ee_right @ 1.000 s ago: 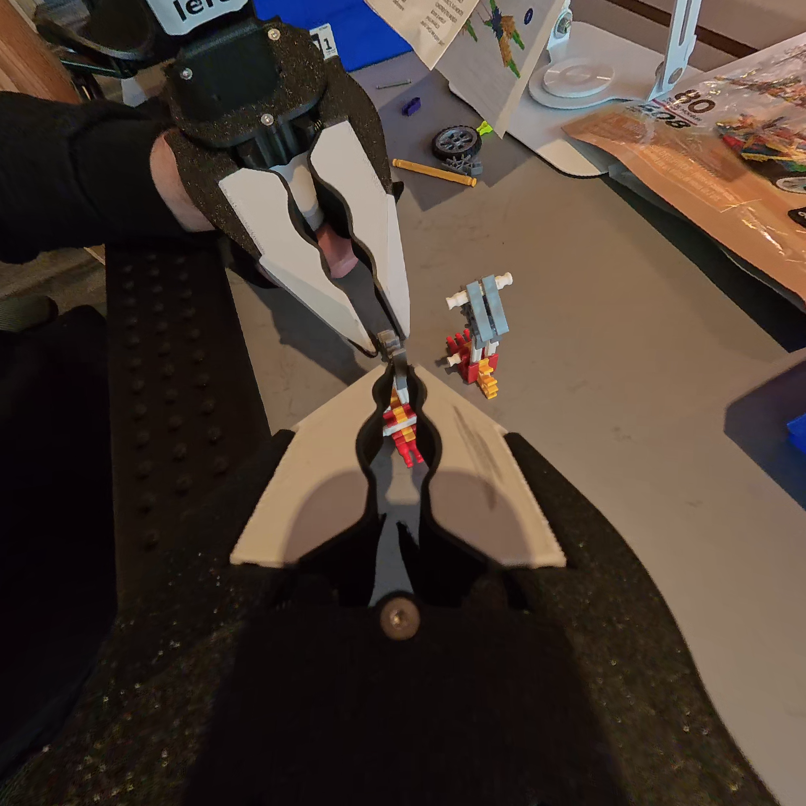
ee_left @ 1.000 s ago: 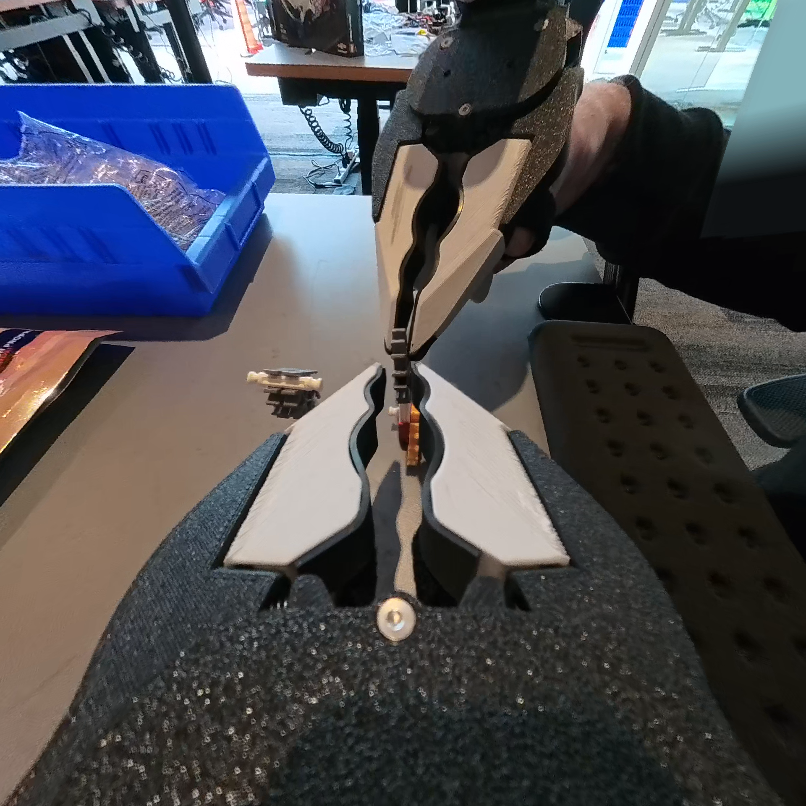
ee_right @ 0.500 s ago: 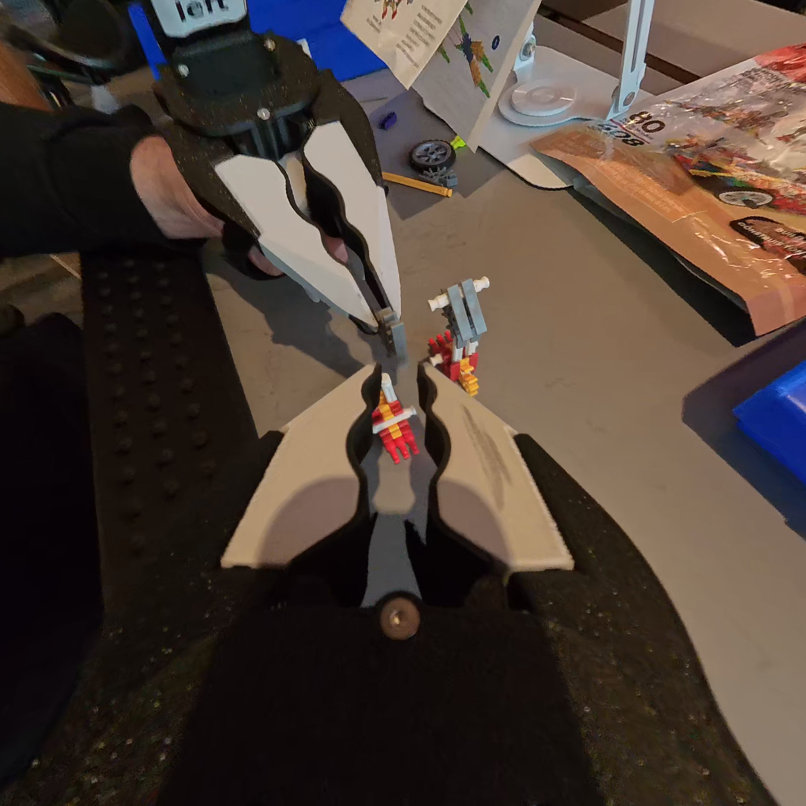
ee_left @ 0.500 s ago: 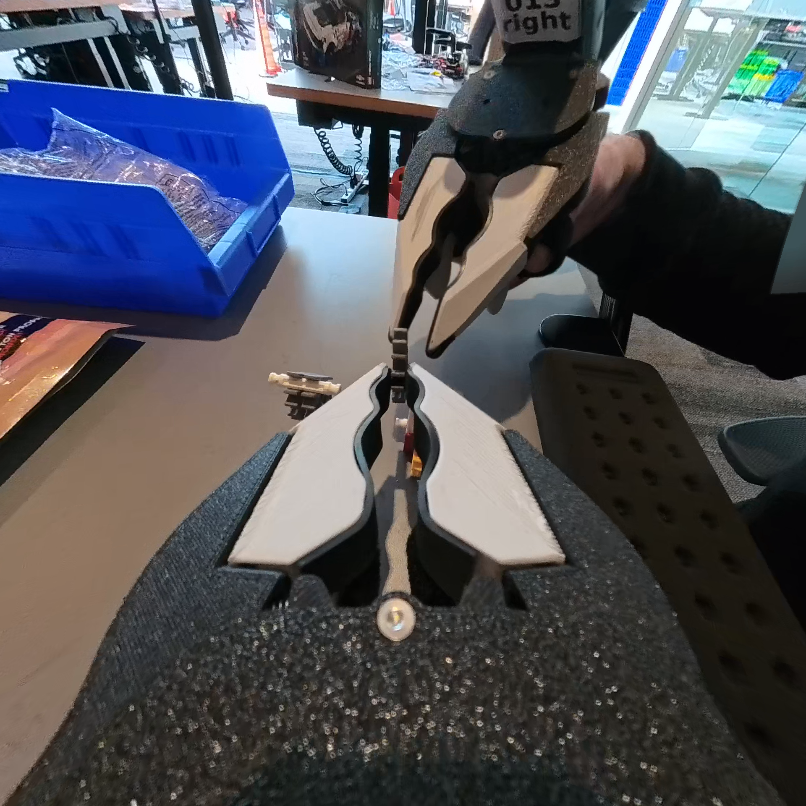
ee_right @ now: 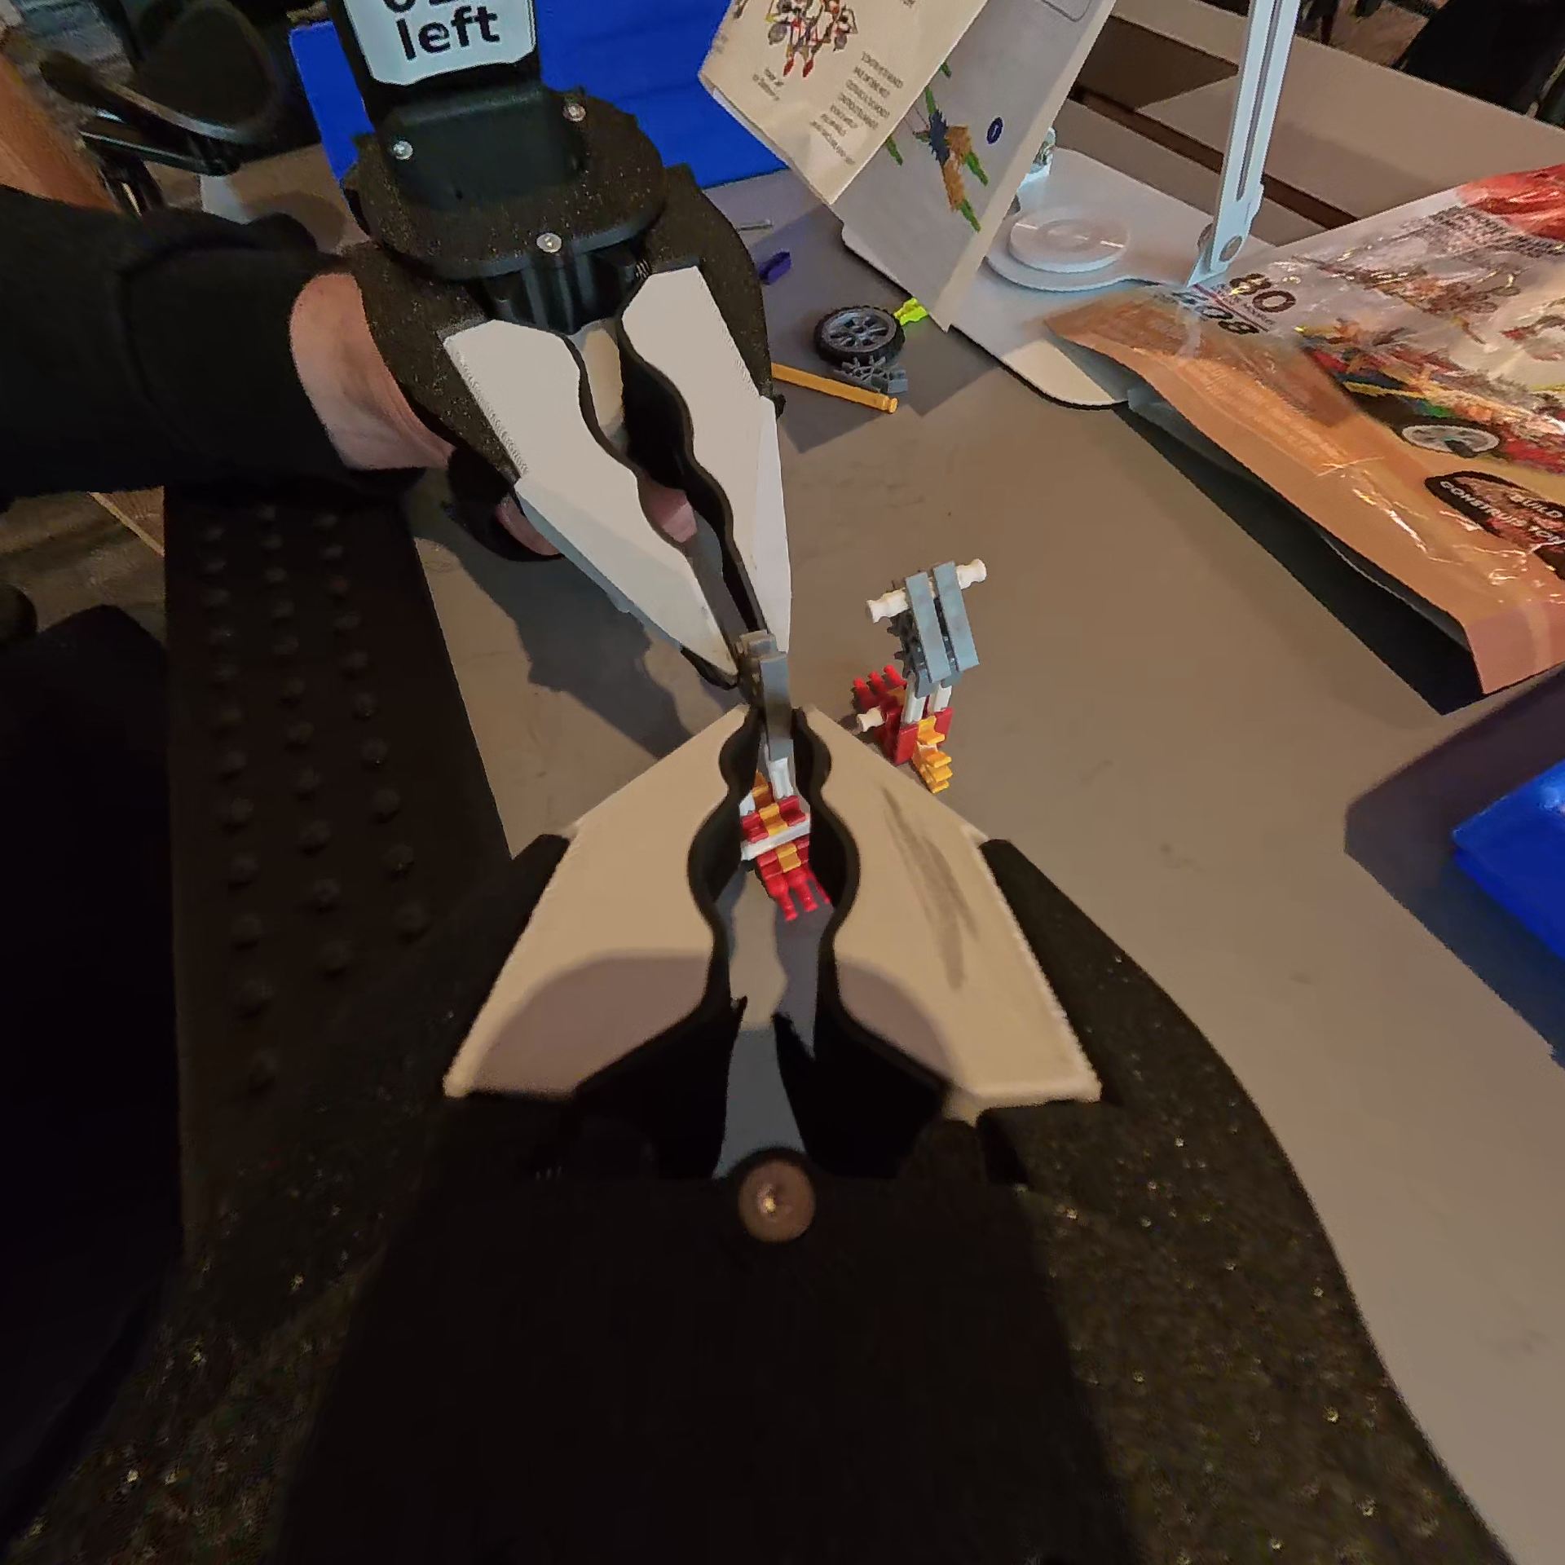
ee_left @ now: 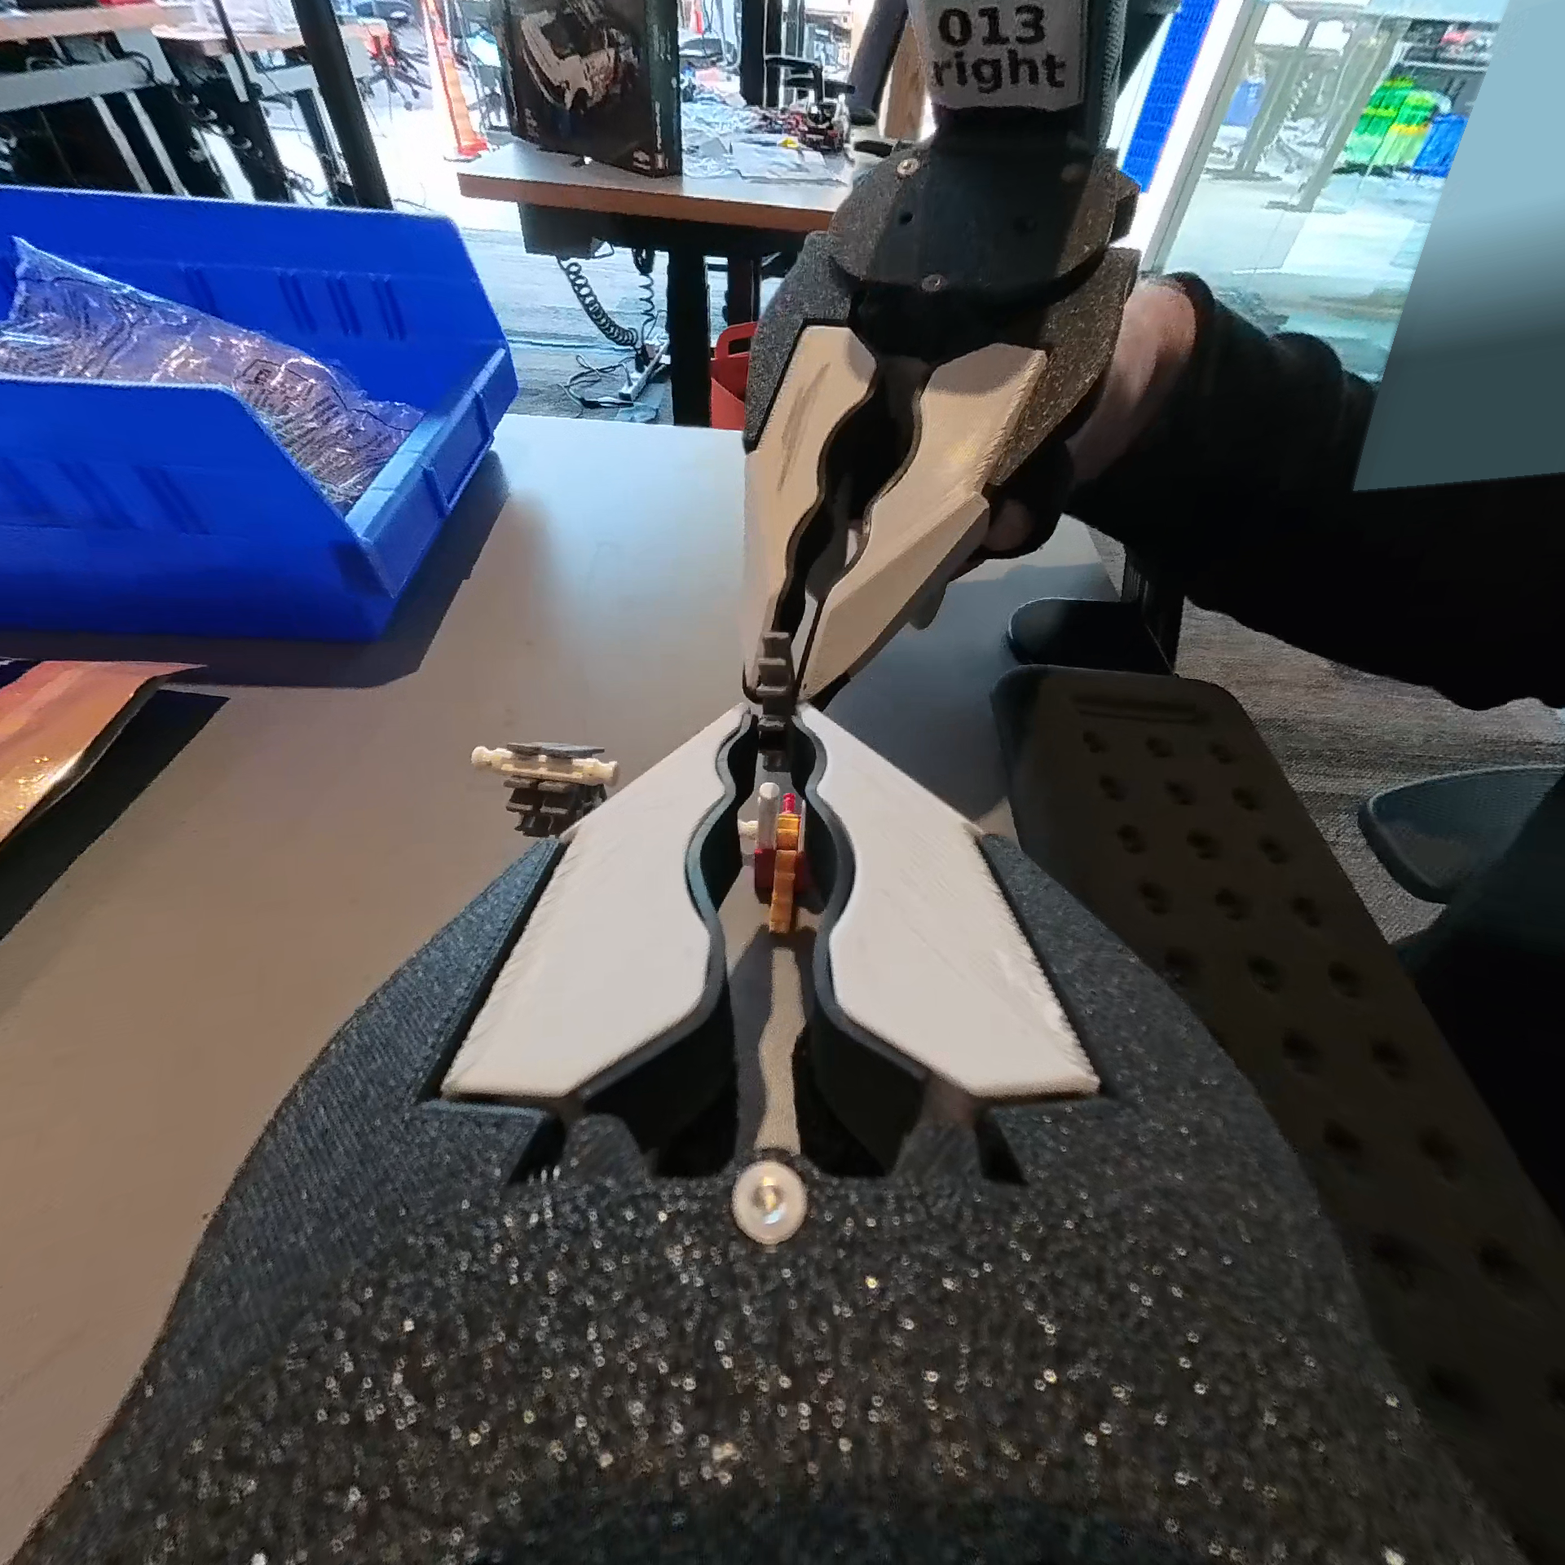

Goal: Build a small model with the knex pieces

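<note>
A small grey piece (ee_left: 772, 673) sits on top of a red, yellow and white brick assembly (ee_left: 781, 855), which shows through the gap between my left gripper's fingers. My left gripper (ee_left: 772, 720) is shut on the grey piece. My right gripper (ee_right: 775, 720) is also shut on the grey piece (ee_right: 772, 686), tip to tip with the left gripper (ee_right: 756, 656). The assembly (ee_right: 781, 834) lies below the tips. A second, similar assembly (ee_right: 919, 669) with grey plates on top stands alone on the grey table (ee_right: 1186, 931), just right of the tips.
A blue bin (ee_left: 254, 508) holding a plastic bag stands at the back left. An orange bag (ee_right: 1355, 423), a booklet on a white stand (ee_right: 889, 110), a wheel (ee_right: 855, 334) and a yellow rod (ee_right: 834, 388) lie beyond. A black perforated pad (ee_left: 1270, 931) borders the table edge. Less than 4 cm separates the two grippers' tips.
Half a second ago my right gripper was open and a little apart from the grey piece. Now it has moved back in and shut on it. My left gripper kept its hold throughout.
</note>
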`<state>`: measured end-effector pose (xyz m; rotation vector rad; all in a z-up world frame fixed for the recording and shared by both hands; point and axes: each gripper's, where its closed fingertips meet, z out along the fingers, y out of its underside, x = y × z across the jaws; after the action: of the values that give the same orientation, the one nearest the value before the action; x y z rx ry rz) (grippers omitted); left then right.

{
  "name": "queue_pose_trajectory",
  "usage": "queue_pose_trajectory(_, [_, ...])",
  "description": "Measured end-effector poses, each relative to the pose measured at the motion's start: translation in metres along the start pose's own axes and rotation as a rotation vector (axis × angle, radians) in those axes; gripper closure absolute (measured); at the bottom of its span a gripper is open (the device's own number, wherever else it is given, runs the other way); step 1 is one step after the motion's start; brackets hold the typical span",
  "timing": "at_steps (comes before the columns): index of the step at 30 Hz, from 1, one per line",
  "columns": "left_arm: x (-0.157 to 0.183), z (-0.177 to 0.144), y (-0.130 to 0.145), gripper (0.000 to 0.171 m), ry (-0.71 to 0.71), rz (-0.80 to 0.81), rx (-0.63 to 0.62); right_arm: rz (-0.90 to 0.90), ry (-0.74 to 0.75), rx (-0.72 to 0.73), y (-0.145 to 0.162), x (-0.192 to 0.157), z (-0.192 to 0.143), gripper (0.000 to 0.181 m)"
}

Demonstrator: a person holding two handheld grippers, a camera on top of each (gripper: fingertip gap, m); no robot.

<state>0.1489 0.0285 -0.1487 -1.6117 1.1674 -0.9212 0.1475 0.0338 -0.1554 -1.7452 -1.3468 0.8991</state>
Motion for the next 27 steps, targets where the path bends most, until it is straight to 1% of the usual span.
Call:
queue_pose_trajectory(3, [-0.001, 0.000, 0.000, 0.165, -0.012, 0.006, -0.008, -0.019, 0.018, -0.007, -0.002, 0.001, -0.001, 0.174])
queue_pose_trajectory(5, [-0.005, -0.001, -0.003, 0.166, -0.041, 0.006, 0.000, -0.042, 0.068, -0.009, -0.005, 0.006, -0.001, 0.173])
queue_pose_trajectory(7, [-0.010, -0.003, -0.005, 0.166, -0.061, -0.029, 0.008, -0.099, 0.173, -0.029, -0.007, 0.015, -0.005, 0.165])
queue_pose_trajectory(9, [-0.012, -0.004, -0.009, 0.166, -0.059, -0.099, 0.033, -0.200, 0.279, -0.057, -0.009, 0.018, -0.011, 0.155])
queue_pose_trajectory(11, [-0.018, -0.006, -0.014, 0.166, -0.087, -0.145, 0.055, -0.286, 0.351, -0.062, -0.013, 0.012, -0.016, 0.155])
queue_pose_trajectory(13, [-0.016, -0.006, -0.019, 0.166, -0.069, -0.195, 0.081, -0.348, 0.456, -0.063, -0.017, 0.009, -0.019, 0.154])
queue_pose_trajectory(15, [-0.013, -0.004, -0.025, 0.166, -0.058, -0.237, 0.102, -0.380, 0.576, -0.045, -0.021, 0.010, -0.019, 0.146])
queue_pose_trajectory(17, [-0.007, -0.001, -0.033, 0.166, -0.033, -0.276, 0.131, -0.400, 0.658, 0.004, -0.026, 0.004, -0.015, 0.143])
queue_pose_trajectory(18, [-0.006, 0.000, -0.036, 0.166, -0.039, -0.292, 0.142, -0.418, 0.729, 0.010, -0.028, 0.005, -0.015, 0.142])
queue_pose_trajectory(20, [-0.005, 0.002, -0.039, 0.166, -0.032, -0.344, 0.170, -0.463, 0.841, 0.007, -0.030, 0.009, -0.018, 0.142])
queue_pose_trajectory(22, [-0.004, 0.002, -0.043, 0.166, -0.006, -0.399, 0.203, -0.460, 0.881, 0.030, -0.034, 0.009, -0.020, 0.142])
queue_pose_trajectory(23, [-0.002, 0.002, -0.045, 0.166, 0.011, -0.421, 0.220, -0.474, 0.910, 0.035, -0.036, 0.011, -0.022, 0.145])
queue_pose_trajectory(25, [0.003, 0.004, -0.049, 0.166, 0.054, -0.465, 0.242, -0.534, 0.963, 0.024, -0.041, 0.014, -0.026, 0.149])
queue_pose_trajectory(26, [0.004, 0.005, -0.048, 0.165, 0.065, -0.476, 0.239, -0.557, 0.979, 0.021, -0.042, 0.016, -0.027, 0.155])
queue_pose_trajectory(27, [0.004, 0.005, -0.049, 0.165, 0.069, -0.483, 0.242, -0.582, 0.978, 0.015, -0.043, 0.016, -0.027, 0.156])
